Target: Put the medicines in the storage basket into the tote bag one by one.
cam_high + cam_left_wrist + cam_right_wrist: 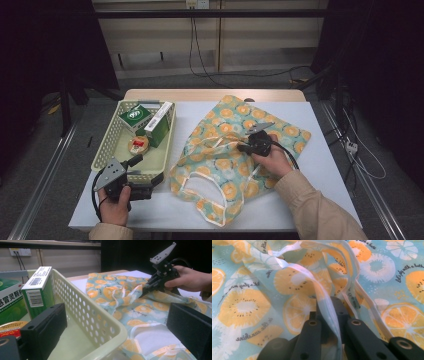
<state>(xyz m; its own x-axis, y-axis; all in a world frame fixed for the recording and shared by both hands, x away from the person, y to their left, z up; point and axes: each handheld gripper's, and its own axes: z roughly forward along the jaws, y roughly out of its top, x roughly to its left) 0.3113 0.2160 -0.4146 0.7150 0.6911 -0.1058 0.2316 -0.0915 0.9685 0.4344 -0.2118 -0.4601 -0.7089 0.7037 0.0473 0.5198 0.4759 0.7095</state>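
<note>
White table (320, 165) carried the orange-print cloth bag (225, 160); right gripper (246, 148) jaws pinched its pale handle strap (329, 307), best lifted slowly; left gripper (134, 165) jaws stood spread.

Bench (327, 165) bare at 3 o'clock of bag (220, 165); basket (112, 145) w/ boxes (150, 122) blocks 9 o'clock side.

Teal bag (225, 150) with orange citrus print; pale green basket (112, 145).

Dim, soft light; blurred foreground.
</note>
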